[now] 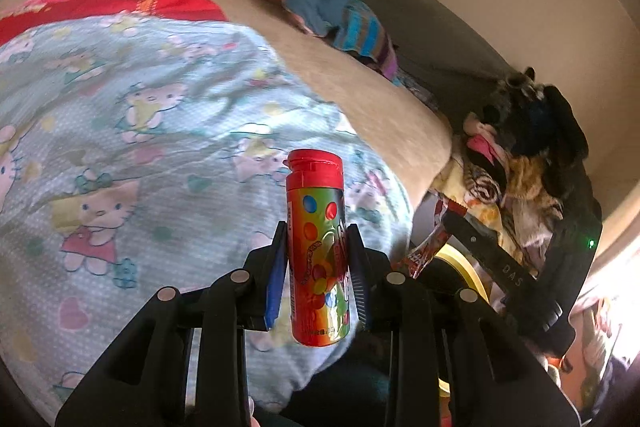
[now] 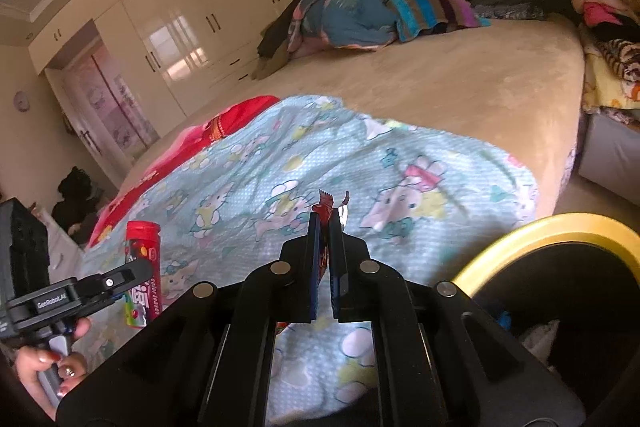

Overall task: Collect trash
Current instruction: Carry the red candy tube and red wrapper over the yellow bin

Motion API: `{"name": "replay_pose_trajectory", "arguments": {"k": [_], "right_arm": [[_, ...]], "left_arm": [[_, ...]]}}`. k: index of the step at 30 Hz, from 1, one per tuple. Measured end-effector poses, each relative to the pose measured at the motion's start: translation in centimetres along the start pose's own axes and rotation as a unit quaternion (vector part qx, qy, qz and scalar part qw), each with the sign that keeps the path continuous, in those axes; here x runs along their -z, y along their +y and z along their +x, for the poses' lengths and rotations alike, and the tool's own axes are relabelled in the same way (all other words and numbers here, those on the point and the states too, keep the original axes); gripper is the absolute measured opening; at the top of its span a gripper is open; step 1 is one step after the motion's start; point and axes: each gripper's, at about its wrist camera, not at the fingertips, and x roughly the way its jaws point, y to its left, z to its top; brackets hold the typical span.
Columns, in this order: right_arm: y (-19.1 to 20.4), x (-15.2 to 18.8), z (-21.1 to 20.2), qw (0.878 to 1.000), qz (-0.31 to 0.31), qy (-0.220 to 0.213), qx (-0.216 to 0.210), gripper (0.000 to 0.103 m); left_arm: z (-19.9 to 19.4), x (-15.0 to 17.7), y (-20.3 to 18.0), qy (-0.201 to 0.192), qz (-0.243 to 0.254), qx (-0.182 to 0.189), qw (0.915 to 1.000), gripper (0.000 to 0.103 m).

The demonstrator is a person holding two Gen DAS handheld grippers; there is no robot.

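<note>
The left gripper (image 1: pixel 318 251) is clamped on a candy tube (image 1: pixel 318 247), red-capped and upright, held by its lower half above the quilt (image 1: pixel 140 131); the right view shows the same tube (image 2: pixel 143 275) at the left edge. The right gripper (image 2: pixel 325 227) is pinched tight on a red wrapper (image 2: pixel 325 207), only a sliver of which pokes past the tips. Just beside it, lower right, stands a bin (image 2: pixel 560 223) with a yellow rim and dark inside; its contents cannot be made out, apart from something pale near the bottom edge. The risks, as I judge them: the round, glossy tube could pivot or slide out between the flat pads if tilted sharply on its way to the bin, and roll off across the quilt; the light wrapper could cling to a pad or flutter past the rim if let go too high. Farther off, the bed (image 2: pixel 460 79) carries heaped clothes (image 2: pixel 360 11), and a wardrobe (image 2: pixel 180 19) lines the wall.
</note>
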Motion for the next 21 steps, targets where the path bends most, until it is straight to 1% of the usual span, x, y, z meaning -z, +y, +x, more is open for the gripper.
{"name": "replay_pose_trajectory", "arguments": {"k": [9,13,21], "right_arm": [[-1.7,-0.1,-3.3,0.999,-0.01,-0.019,0.024,0.002],[-2.6,-0.1,-4.7,0.999,-0.022,-0.026,0.043,0.002],[-5.0,0.5,-7.0,0.995,-0.043,-0.019,0.088,0.002]], "left_arm": [[0.6,0.9,-3.4,0.004,0.042,0.02,0.9989,0.027],[0.8,1.3,-4.8,0.008,0.058,0.033,0.9977,0.028],[1.8,2.7,-8.6,0.019,0.102,0.065,0.9925,0.028]]}}
